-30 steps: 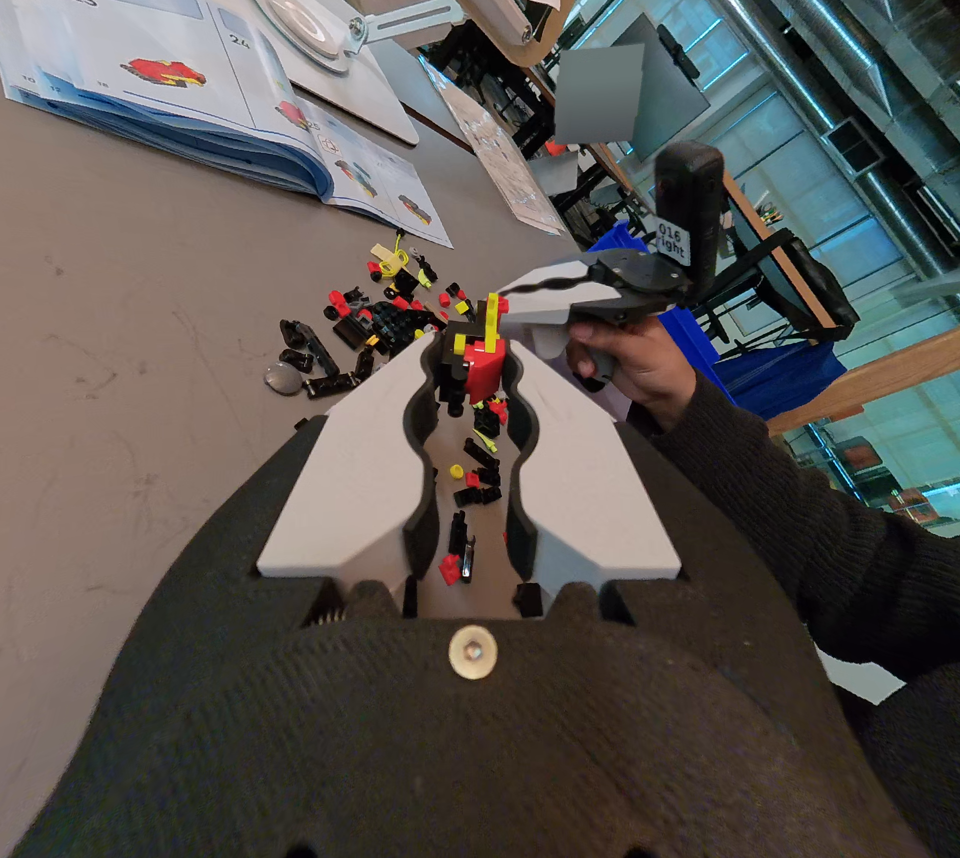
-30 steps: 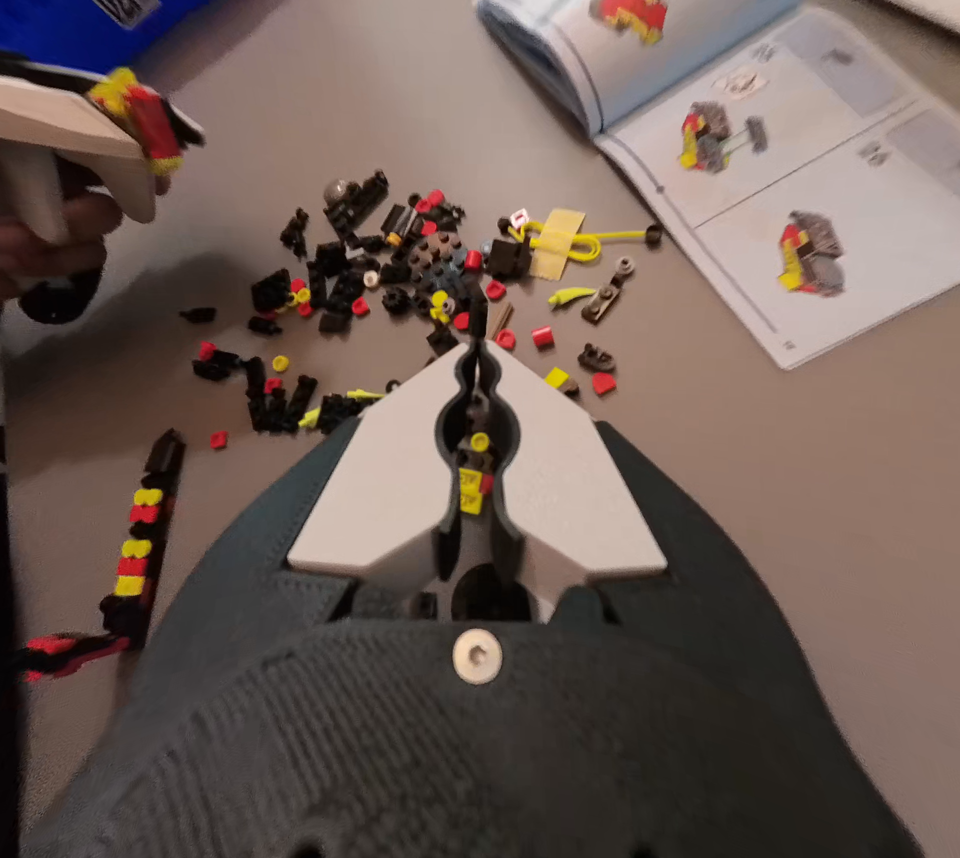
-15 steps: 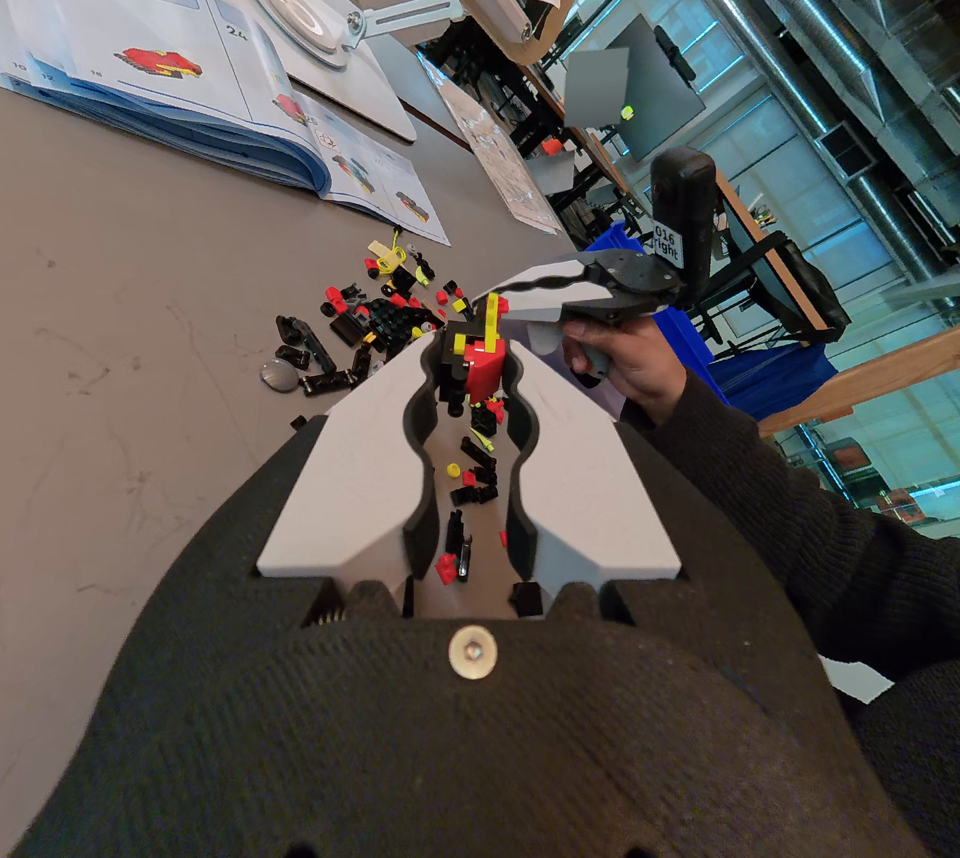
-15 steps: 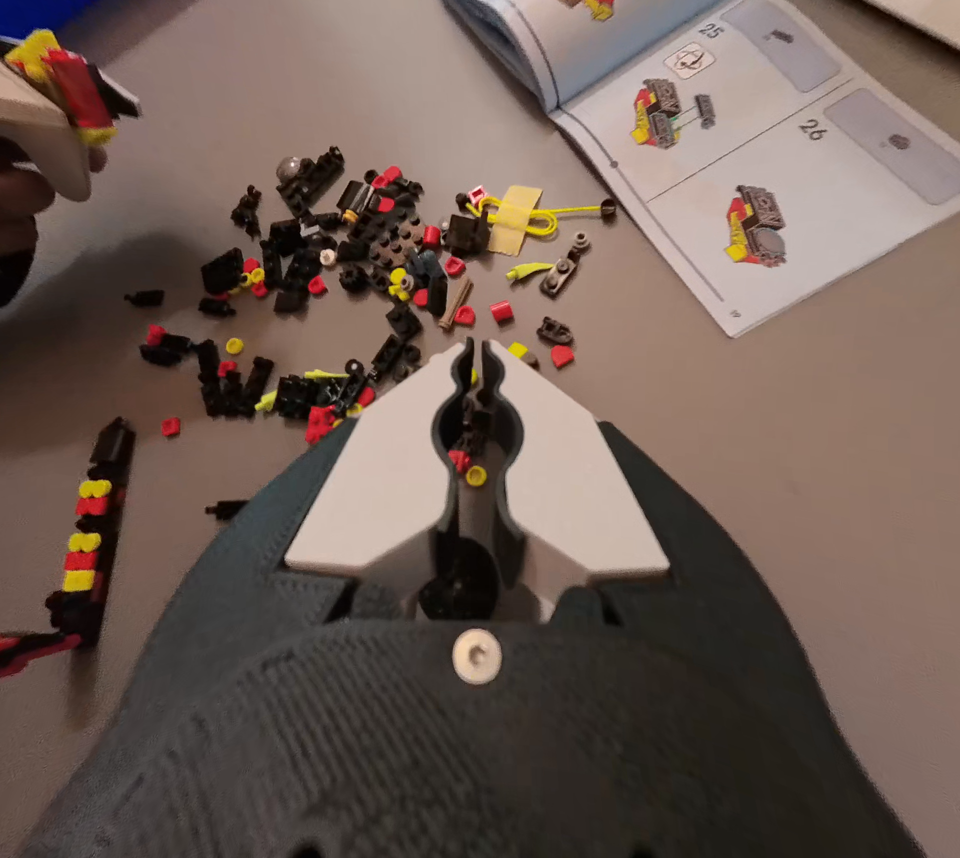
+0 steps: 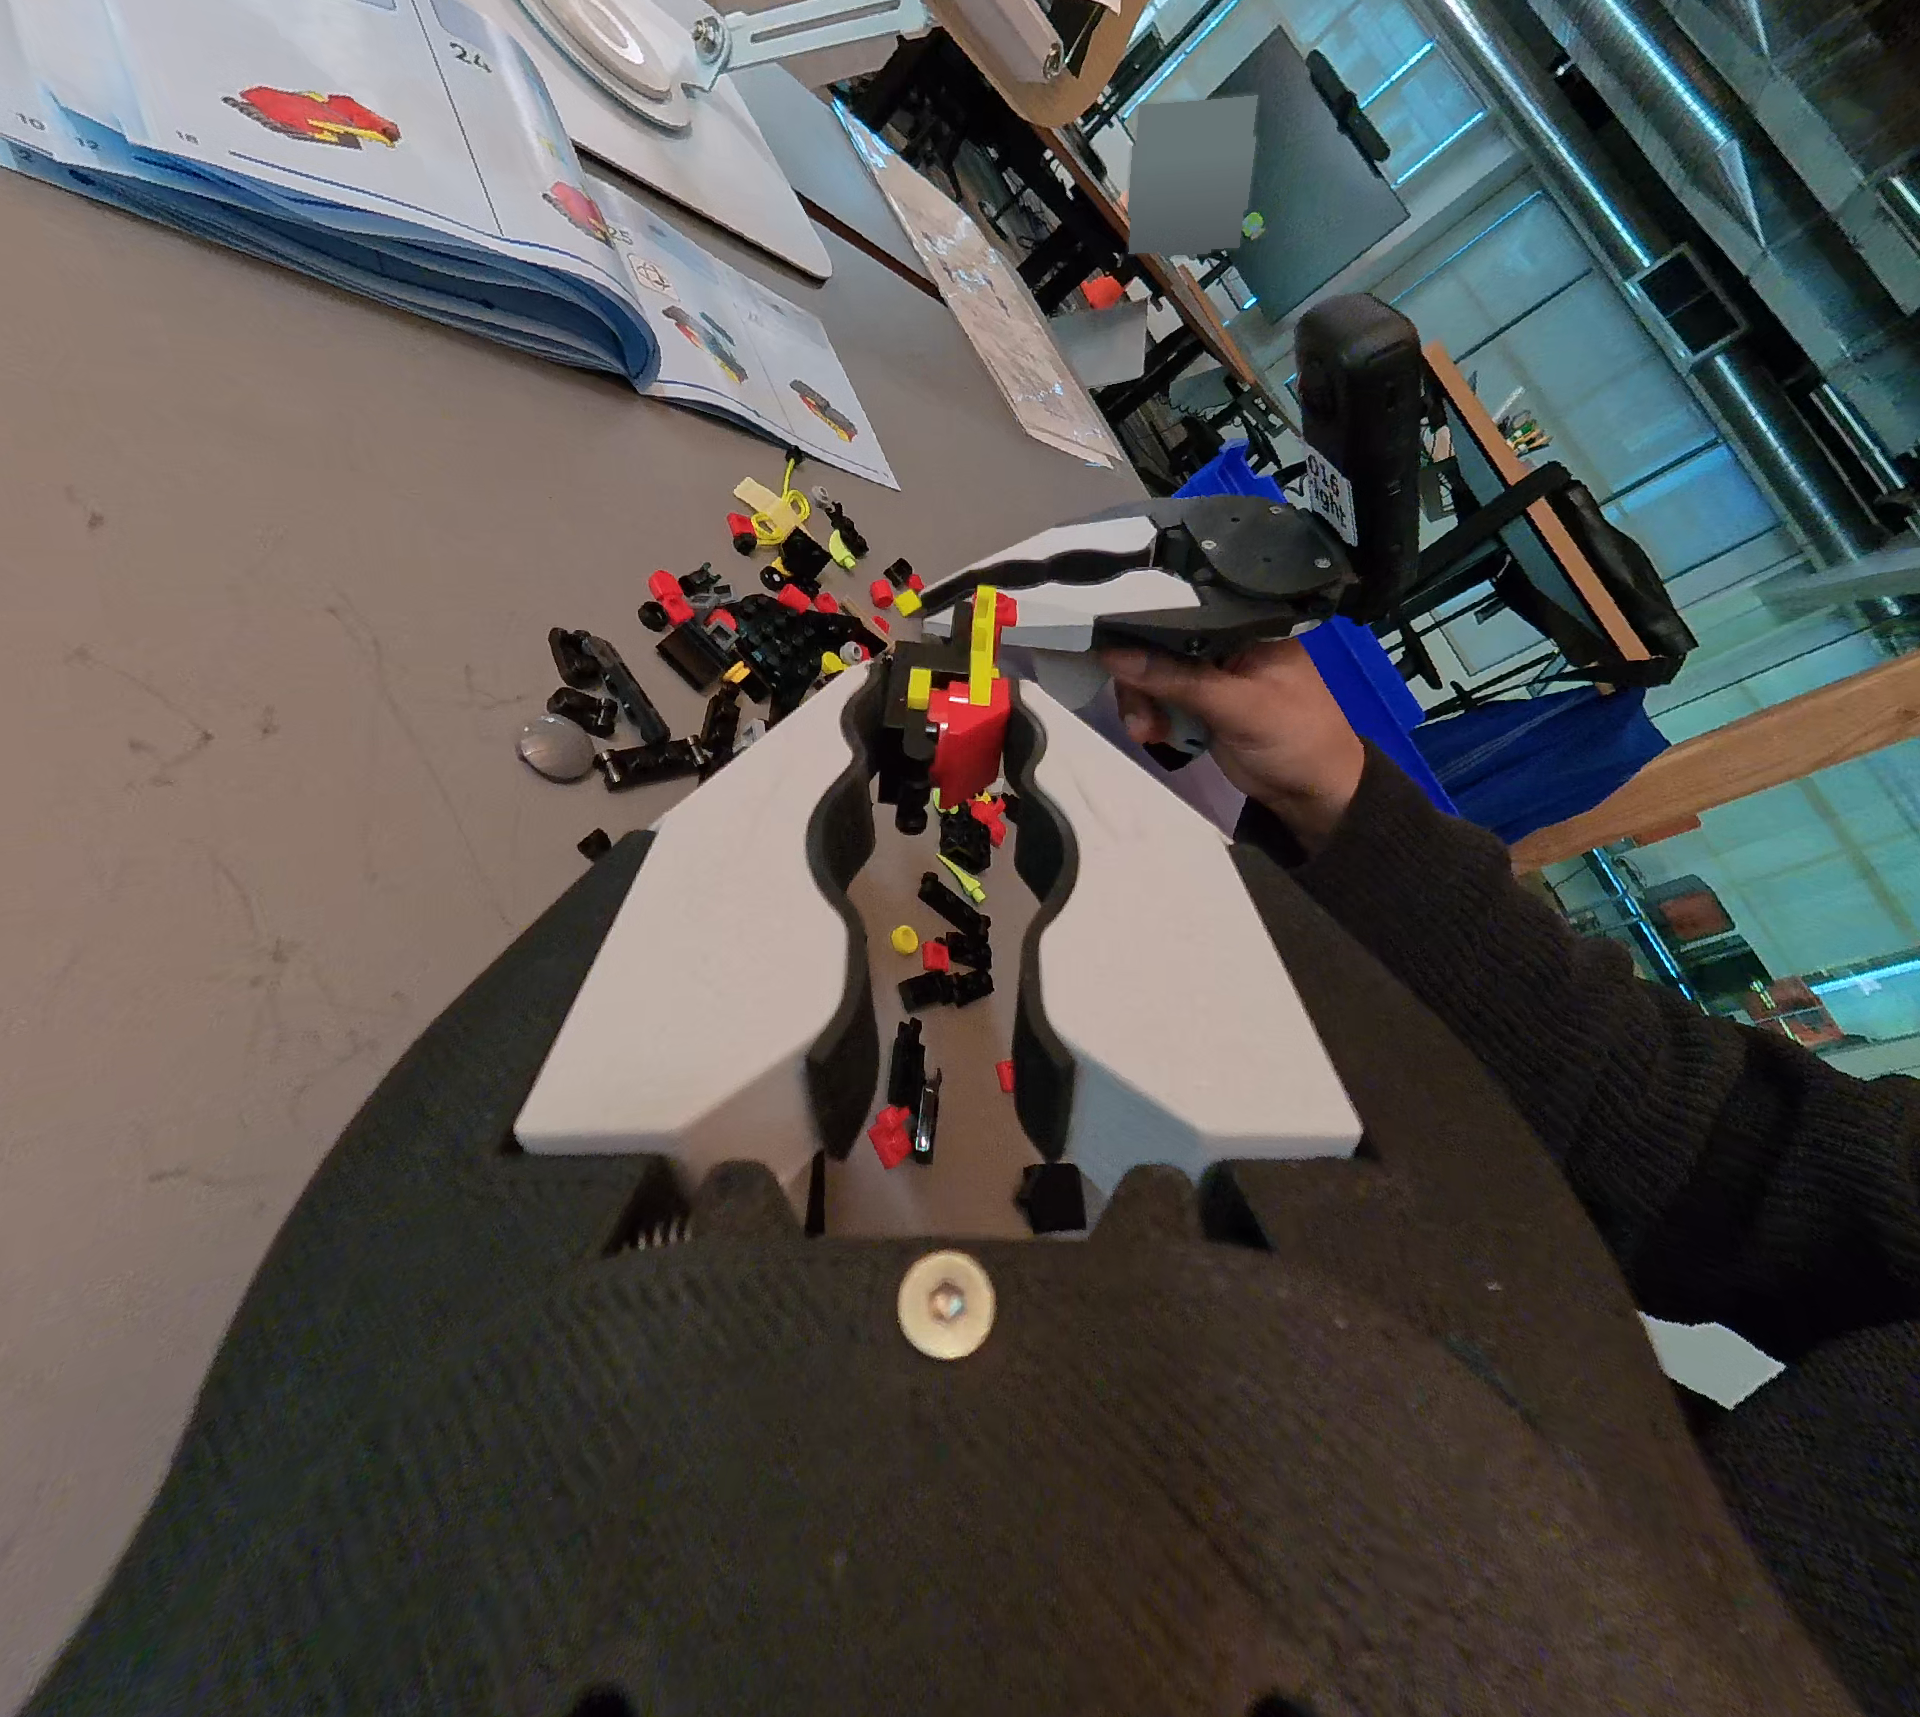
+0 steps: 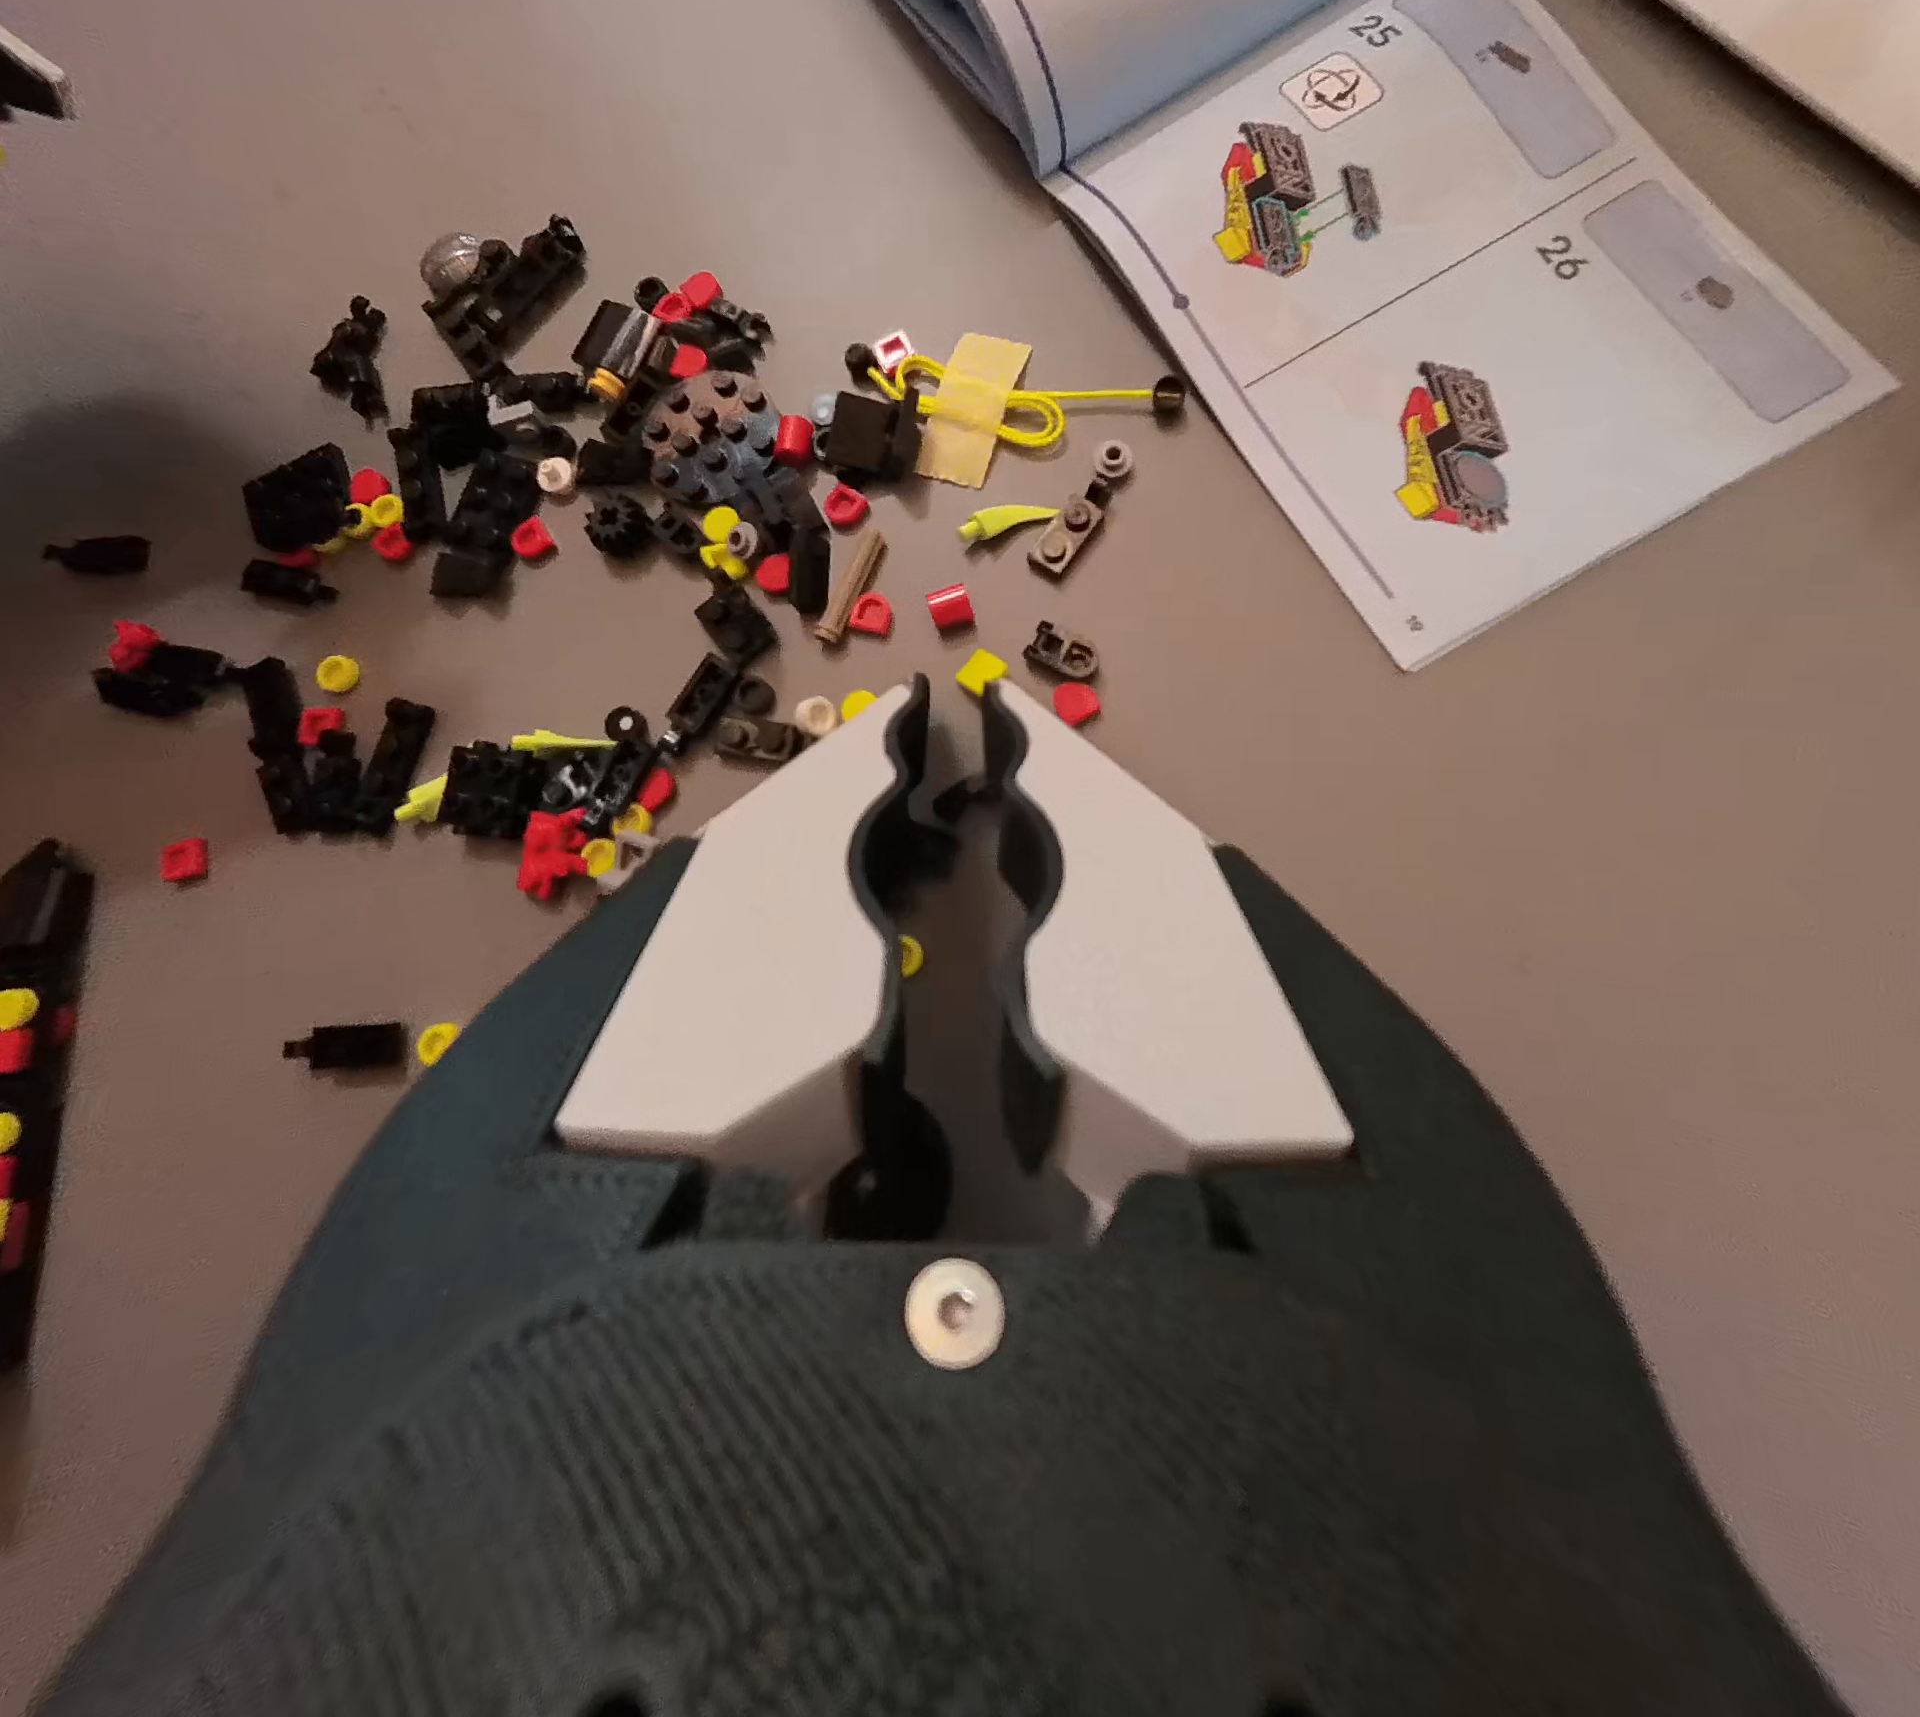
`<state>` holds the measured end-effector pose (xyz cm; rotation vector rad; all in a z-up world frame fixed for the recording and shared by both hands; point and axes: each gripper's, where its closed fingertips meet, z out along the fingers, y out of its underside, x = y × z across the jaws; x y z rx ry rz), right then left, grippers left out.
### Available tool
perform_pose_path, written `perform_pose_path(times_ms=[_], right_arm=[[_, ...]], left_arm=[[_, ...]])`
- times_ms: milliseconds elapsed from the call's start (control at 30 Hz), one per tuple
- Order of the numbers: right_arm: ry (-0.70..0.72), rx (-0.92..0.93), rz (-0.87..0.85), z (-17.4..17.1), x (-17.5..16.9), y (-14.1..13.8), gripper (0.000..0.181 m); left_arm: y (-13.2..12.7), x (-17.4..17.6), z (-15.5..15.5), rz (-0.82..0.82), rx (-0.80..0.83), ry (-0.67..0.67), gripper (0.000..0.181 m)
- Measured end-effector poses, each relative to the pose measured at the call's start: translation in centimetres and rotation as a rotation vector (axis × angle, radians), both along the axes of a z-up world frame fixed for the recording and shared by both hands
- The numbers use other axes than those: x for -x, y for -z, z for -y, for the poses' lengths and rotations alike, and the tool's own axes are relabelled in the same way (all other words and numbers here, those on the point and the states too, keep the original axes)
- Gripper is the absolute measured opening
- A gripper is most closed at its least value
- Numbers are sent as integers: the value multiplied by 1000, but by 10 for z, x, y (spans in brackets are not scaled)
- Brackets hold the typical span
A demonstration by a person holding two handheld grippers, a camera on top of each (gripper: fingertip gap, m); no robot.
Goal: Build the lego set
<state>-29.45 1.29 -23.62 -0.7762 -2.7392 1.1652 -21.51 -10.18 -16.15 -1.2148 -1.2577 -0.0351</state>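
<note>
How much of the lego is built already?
Some is done: the left claw grips a red, black and yellow chunk, and a striped strip lies finished on the table. The right claw is slightly open and empty over the loose pieces. Lots remain to be added.

Loose bricks [image 6: 623, 545] lie scattered on the table [image 6: 1455, 836], left of the open instruction booklet [image 6: 1403, 265]. A long built strip [image 6: 31, 1044] lies at the far left, apart from the pile. Behind the booklet sits a flat stand base [image 5: 582, 67].
</note>
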Motion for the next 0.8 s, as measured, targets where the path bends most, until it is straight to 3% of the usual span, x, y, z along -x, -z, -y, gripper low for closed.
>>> perform_pose_path(times_ms=[500,800], right_arm=[[16,-54,-55,2,5,3,15],[8,-63,-69,5,4,4,6]], left_arm=[[-1,-2,-4,-11,6,15,19],[-16,-13,-26,-172,140,106,19]])
